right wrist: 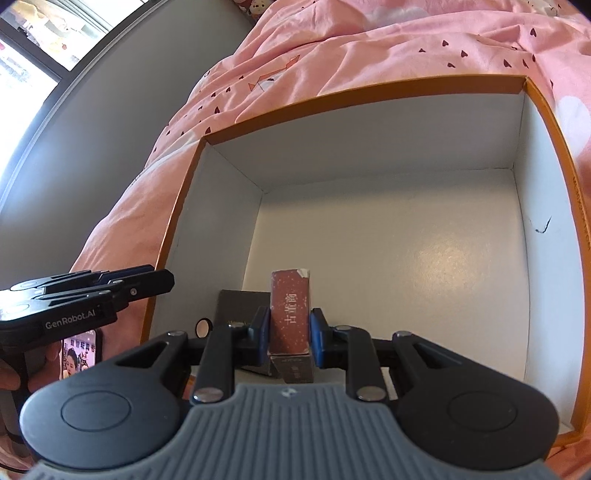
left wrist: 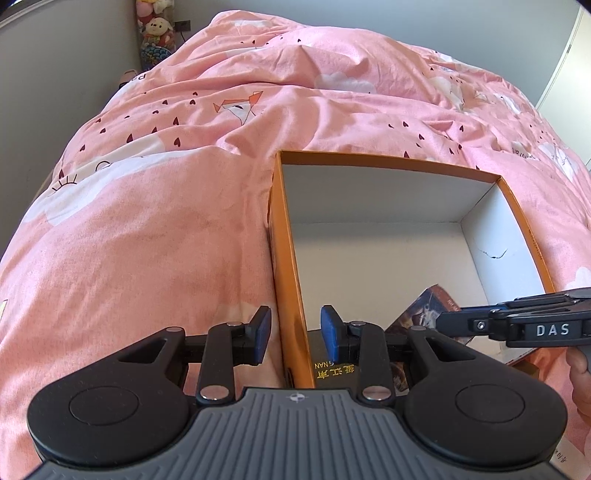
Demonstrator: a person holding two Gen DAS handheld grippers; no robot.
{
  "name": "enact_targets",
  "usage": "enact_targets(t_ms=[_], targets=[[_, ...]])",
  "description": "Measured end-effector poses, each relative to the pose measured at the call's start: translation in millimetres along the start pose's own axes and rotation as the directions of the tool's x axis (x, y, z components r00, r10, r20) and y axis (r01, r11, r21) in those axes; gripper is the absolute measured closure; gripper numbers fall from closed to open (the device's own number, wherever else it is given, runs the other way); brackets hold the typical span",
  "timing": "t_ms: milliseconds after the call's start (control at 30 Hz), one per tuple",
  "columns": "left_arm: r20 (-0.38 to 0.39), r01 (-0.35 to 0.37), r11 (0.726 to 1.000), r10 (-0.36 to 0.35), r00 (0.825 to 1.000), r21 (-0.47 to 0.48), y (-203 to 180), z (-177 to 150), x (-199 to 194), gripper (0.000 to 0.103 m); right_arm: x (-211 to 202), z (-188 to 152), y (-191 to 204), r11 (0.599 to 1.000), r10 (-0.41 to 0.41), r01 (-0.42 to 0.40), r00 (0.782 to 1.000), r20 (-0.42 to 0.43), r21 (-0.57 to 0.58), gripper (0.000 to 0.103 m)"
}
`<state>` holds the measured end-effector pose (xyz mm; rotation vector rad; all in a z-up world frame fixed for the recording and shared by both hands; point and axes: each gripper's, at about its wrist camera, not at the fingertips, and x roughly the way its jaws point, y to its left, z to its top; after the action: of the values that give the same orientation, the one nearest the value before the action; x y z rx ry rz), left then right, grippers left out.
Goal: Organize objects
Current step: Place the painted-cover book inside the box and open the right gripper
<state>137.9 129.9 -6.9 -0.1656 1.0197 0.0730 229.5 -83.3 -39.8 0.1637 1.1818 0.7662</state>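
Note:
An orange cardboard box [left wrist: 280,258] with a white inside lies open on the pink bed; it also shows in the right wrist view [right wrist: 369,96]. My left gripper [left wrist: 295,332] is open, its fingers straddling the box's left wall without touching it. My right gripper [right wrist: 288,332] is shut on a dark red book [right wrist: 290,310], held upright over the box's near end; the book also shows in the left wrist view [left wrist: 424,310]. A black book [right wrist: 240,304] lies flat on the box floor, and shows in the left wrist view [left wrist: 332,365] too.
A pink duvet [left wrist: 166,221] with heart prints covers the bed around the box. Plush toys [left wrist: 157,29] stand at the far left corner by the grey wall. A phone [right wrist: 79,354] lies left of the box.

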Motion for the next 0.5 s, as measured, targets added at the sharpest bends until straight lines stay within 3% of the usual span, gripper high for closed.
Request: enact_targets(t_ms=[67,167,333,500], targets=[[0.002,0.018,1.000,-0.018,1.000,-0.005,2,2,0,0.067,-7,3,5,0.999,0.010,-0.009,1.000,0.024,-0.039,0.079],[0.002,0.030,1.000,-0.030,1.000,-0.006,2,6,-1,0.067,-12,13,15,0.990,0.093,-0.093,0.996,0.000,-0.105,0.079],[0.010,0.033,0.999,-0.033,0.999,-0.007,4,8,-4,0.067,8,34,36,0.954,0.183,-0.213,0.971,-0.152,-0.212,0.079],[0.000,0.027,0.999,-0.027,1.000,-0.020,10,8,-1,0.067,36,49,40,0.925,0.202,-0.280,0.935,-0.293,-0.256,0.079]])
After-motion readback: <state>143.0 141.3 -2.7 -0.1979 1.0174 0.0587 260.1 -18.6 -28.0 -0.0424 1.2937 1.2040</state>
